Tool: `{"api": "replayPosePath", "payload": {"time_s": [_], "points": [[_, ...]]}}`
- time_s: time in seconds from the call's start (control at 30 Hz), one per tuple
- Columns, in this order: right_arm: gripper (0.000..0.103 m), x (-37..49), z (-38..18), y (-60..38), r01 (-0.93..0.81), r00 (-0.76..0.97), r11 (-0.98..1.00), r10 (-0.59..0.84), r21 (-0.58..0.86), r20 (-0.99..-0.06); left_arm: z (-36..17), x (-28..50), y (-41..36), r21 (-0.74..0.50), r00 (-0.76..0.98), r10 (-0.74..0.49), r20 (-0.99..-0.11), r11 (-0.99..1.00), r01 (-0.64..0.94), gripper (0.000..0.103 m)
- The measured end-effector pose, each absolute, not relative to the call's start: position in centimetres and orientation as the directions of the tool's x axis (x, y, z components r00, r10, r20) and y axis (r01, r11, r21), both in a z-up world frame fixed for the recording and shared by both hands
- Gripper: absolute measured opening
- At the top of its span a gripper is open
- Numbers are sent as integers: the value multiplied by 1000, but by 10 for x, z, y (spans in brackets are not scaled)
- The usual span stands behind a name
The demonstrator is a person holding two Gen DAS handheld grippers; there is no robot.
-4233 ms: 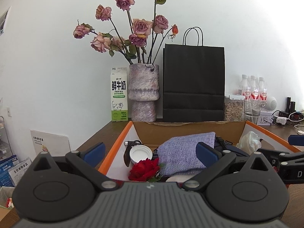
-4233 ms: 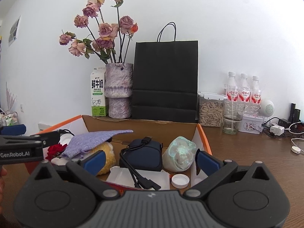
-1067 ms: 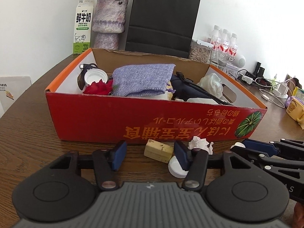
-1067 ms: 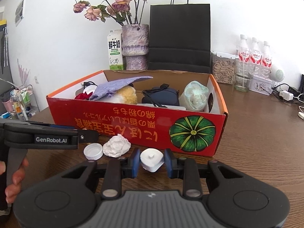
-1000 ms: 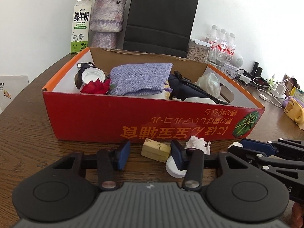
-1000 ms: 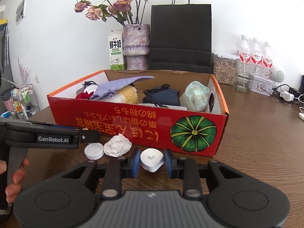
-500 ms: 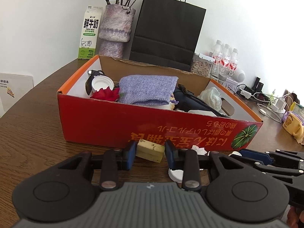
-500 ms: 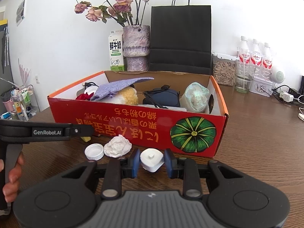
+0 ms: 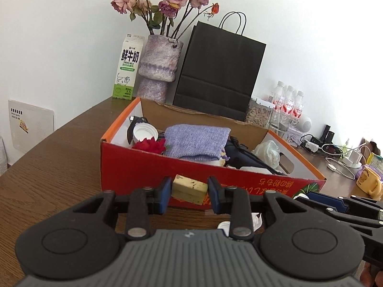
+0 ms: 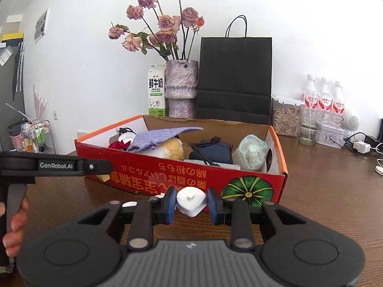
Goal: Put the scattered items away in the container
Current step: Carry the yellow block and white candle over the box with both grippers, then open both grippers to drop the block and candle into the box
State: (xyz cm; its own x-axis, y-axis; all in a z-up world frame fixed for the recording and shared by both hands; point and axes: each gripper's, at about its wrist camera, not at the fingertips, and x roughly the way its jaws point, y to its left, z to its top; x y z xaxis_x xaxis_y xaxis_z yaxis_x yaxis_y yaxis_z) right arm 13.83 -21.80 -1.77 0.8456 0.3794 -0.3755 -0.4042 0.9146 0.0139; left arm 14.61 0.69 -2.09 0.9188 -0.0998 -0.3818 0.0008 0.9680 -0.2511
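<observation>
A red cardboard box (image 9: 143,167) (image 10: 253,181) stands on the wooden table, holding a purple cloth (image 9: 196,141), a red flower, a white cap, a dark pouch and a crumpled bag. My left gripper (image 9: 189,191) is shut on a yellowish block (image 9: 190,189), lifted in front of the box's near wall. My right gripper (image 10: 191,203) is shut on a white square cap (image 10: 191,201), also raised before the box front. A crumpled tissue (image 9: 256,218) and a white lid (image 9: 223,226) lie on the table, mostly hidden behind my left gripper.
Behind the box stand a milk carton (image 9: 128,68), a vase of dried roses (image 9: 160,67), a black paper bag (image 9: 219,74), a jar, water bottles (image 10: 323,100) and cables. A yellow mug (image 9: 367,179) sits at the right. A hand (image 10: 14,222) holds the left gripper's handle.
My left gripper closed on the yellowish block and lifted it off the table, tilting upward. The right gripper rose slightly with the white cap, still held.
</observation>
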Motion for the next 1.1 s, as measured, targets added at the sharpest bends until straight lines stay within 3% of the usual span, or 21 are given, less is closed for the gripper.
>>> {"api": "replayPosePath", "payload": {"time_s": [0.47, 0.67, 0.73, 0.87, 1.1], "points": [[27, 185, 39, -210, -398, 889, 917, 390, 18, -239, 39, 180, 4, -268, 971, -91, -221, 963, 29, 34], [27, 245, 46, -208, -336, 914, 940, 339, 52, -221, 41, 235, 6, -221, 984, -13, -175, 975, -26, 34], [27, 264, 33, -211, -312, 915, 946, 323, 84, -241, 29, 256, 11, -171, 978, 42, -203, 982, -77, 34], [27, 287, 8, -220, -297, 883, 944, 328, 140, -335, 11, 276, 32, -192, 955, 64, -288, 974, -123, 34], [27, 278, -1, -214, -285, 896, 954, 300, 94, -329, 2, 271, 27, -172, 950, 46, -309, 980, -103, 34]]}}
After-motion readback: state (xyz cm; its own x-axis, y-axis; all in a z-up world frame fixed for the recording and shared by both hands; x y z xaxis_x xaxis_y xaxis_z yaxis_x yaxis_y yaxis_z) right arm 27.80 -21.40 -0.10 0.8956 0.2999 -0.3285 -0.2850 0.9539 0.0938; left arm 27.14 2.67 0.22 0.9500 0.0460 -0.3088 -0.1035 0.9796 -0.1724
